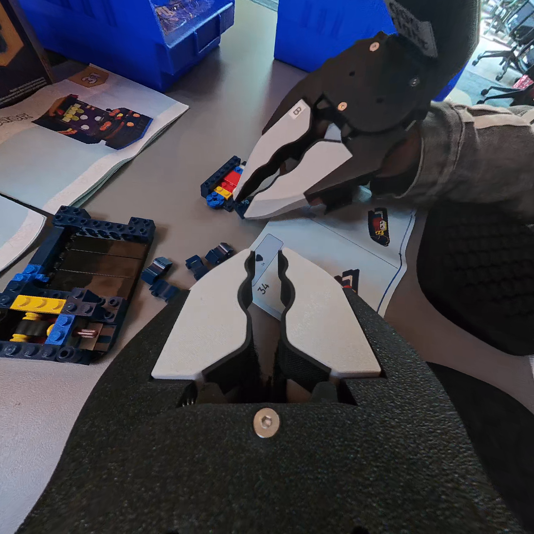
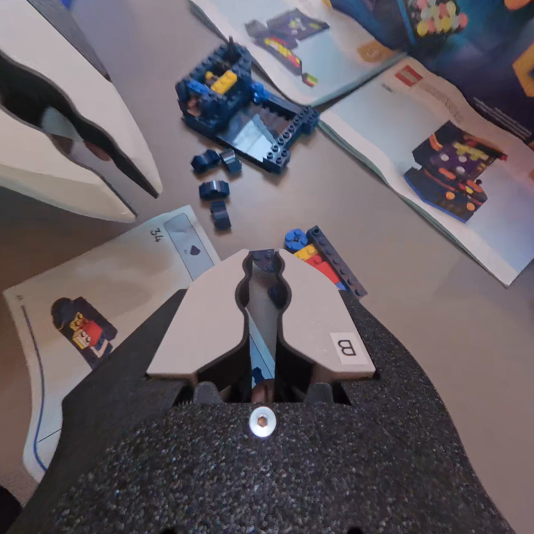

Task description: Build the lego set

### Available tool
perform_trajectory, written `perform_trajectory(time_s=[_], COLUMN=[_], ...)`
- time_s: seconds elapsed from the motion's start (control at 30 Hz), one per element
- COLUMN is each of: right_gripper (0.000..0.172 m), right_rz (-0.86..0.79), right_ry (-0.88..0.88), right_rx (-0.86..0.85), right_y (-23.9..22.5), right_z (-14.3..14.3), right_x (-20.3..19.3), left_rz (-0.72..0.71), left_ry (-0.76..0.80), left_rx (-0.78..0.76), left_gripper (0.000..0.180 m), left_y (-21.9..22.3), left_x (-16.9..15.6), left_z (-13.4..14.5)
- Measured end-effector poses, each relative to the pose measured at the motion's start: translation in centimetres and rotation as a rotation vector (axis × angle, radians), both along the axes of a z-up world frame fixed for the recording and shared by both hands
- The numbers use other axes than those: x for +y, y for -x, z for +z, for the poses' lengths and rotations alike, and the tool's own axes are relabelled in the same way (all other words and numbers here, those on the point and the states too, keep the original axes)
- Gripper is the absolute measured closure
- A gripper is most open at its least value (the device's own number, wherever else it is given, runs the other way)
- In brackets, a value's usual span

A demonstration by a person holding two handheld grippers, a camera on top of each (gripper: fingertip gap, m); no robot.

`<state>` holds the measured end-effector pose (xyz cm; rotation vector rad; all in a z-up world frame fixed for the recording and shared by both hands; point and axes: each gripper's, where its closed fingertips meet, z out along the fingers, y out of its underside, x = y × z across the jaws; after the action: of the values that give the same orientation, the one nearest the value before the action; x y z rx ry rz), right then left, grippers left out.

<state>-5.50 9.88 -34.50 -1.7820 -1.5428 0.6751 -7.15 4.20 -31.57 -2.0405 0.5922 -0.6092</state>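
My right gripper (image 2: 265,254) is pinching a small dark blue plate (image 2: 267,258) with bumps on top. Both tips are pressing on its sides, so the jaws are only a little way apart. The plate is sitting at the near corner of a little flat build (image 2: 323,260) on the desk (image 2: 404,332). That build has a long dark blue strip, red and yellow bricks and a round blue piece. In the left wrist view, my right gripper (image 1: 241,206) is reaching down at a slant, with its tips low by the desk at the edge of that little build (image 1: 224,185). My hand in a grey sleeve (image 1: 462,156) is holding it from the right.

My left gripper (image 1: 264,254) is open a little bit and is holding nothing. Through the gap I am seeing only the paper sheet (image 1: 332,248) lying under it. It is hovering above the corner of that sheet, apart from the bricks.

A few loose dark blue bricks (image 1: 196,265) are lying just to the left of my left gripper. A bigger dark blue build (image 1: 86,277) with a yellow brick is sitting farther left. An open booklet (image 1: 86,121) is lying behind it, and blue bins (image 1: 130,37) are standing at the back of the desk.
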Motion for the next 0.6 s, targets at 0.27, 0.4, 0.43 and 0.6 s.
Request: perform_trajectory(time_s=[0.27, 0.4, 0.43, 0.6], right_gripper=[0.14, 0.128, 0.118, 0.099], right_rz=[0.096, 0.272, 0.317, 0.386], right_ry=[-0.004, 0.041, 0.076, 0.102], right_rx=[0.035, 0.03, 0.035, -0.005], right_y=[-1.1, -1.3, -1.2, -1.0], right_z=[1.1, 0.6, 0.5, -0.2], right_x=[-1.4, -2.7, -3.2, -3.5], left_rz=[-0.062, -0.123, -0.136, -0.173], left_ry=[0.002, 0.052, 0.084, 0.172], left_rx=[0.061, 0.013, 0.001, 0.029], left_gripper=[0.166, 0.158, 0.154, 0.131], left_y=[-1.4, -3.1, -3.4, -3.7], left_x=[-0.3, -0.1, -0.2, 0.2], left_z=[-1.0, -0.7, -0.8, -2.1])
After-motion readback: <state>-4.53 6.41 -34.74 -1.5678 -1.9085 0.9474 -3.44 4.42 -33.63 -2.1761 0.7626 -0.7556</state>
